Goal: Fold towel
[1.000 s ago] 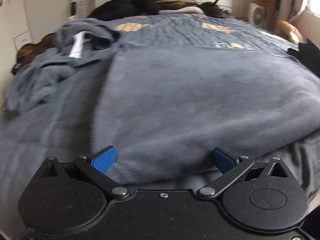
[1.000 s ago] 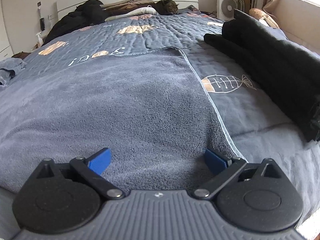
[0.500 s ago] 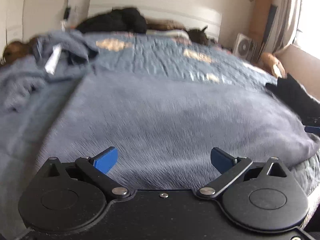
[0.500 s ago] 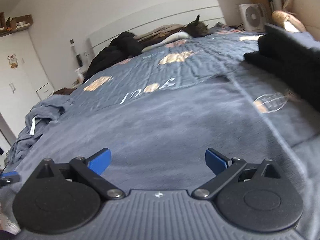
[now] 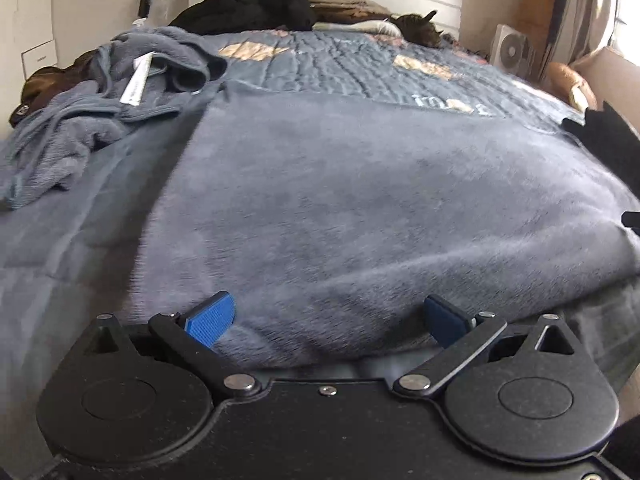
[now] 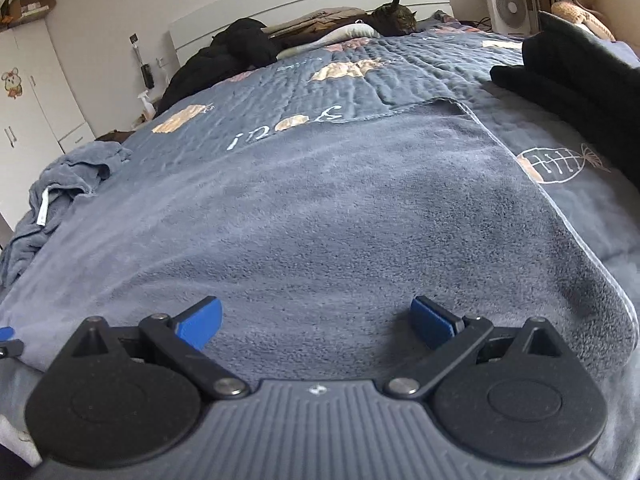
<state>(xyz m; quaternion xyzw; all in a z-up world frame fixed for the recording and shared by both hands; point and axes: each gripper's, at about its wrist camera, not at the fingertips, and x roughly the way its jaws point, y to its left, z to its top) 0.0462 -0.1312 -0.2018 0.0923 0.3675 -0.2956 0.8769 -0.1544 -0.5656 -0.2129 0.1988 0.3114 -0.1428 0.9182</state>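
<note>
A grey-blue plush towel (image 5: 360, 200) lies spread flat over the bed and fills most of both views (image 6: 340, 216). My left gripper (image 5: 330, 320) is open at the towel's near edge, blue pads wide apart, with the hem lying between them. My right gripper (image 6: 316, 322) is open too, low over the towel's near edge toward its right side; nothing is pinched. The towel's far right corner (image 6: 460, 106) lies flat on the quilt.
A crumpled grey garment (image 5: 100, 112) with a white label lies at the left. Black folded fabric (image 6: 580, 80) sits at the right. A cat (image 6: 394, 18) and dark clothing (image 5: 256, 4) lie by the headboard. A fan (image 6: 508, 6) stands beyond the bed.
Both grippers swung up and leftward half a second ago, then came back down to the towel's near edge. Both stayed open throughout; the towel has not visibly moved.
</note>
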